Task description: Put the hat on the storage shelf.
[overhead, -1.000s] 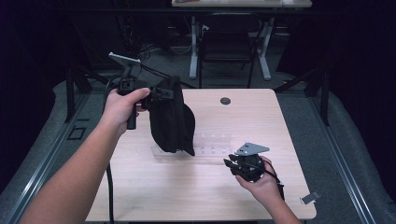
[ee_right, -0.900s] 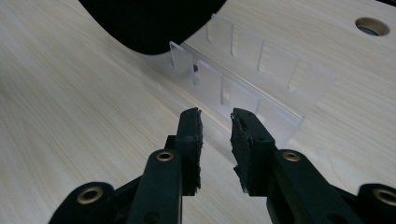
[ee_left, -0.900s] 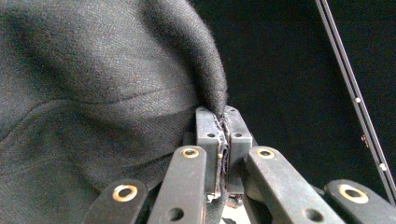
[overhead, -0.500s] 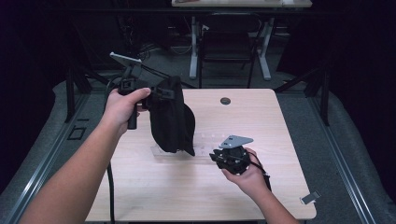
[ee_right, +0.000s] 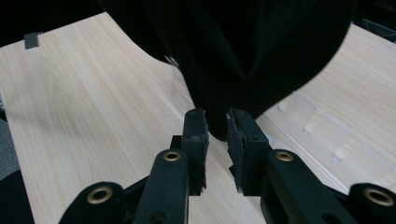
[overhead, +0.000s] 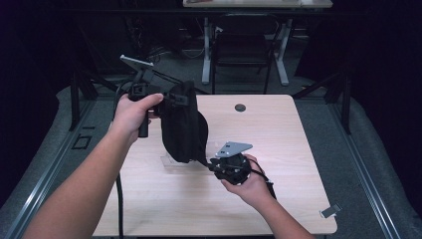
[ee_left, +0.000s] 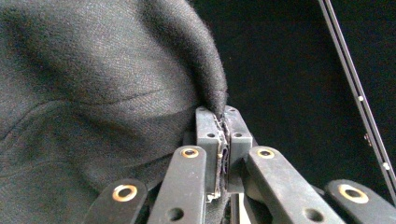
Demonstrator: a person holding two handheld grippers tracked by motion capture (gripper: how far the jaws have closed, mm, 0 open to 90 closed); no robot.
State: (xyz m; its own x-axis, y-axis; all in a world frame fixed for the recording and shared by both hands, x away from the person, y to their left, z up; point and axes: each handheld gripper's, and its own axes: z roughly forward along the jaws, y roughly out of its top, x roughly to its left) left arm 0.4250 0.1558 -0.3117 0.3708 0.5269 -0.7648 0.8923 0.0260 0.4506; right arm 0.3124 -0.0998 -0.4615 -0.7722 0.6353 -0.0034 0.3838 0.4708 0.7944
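Light wood table (overhead: 278,199), grain running across. Round dark grommet (overhead: 240,107) near its far edge. Clear plastic tray (ee_right: 327,135) lying flat at mid-table, partly covered. Small grey clip (overhead: 330,211) at the near right corner. Beyond the table, a white-legged desk (overhead: 244,45) on grey floor.

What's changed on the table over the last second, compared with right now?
The right tool has moved left across the table to the hanging black cloth's lower tip; its jaws are parted around that tip, not yet closed. The left tool stays clamped on the cloth's top edge, holding it up as before.
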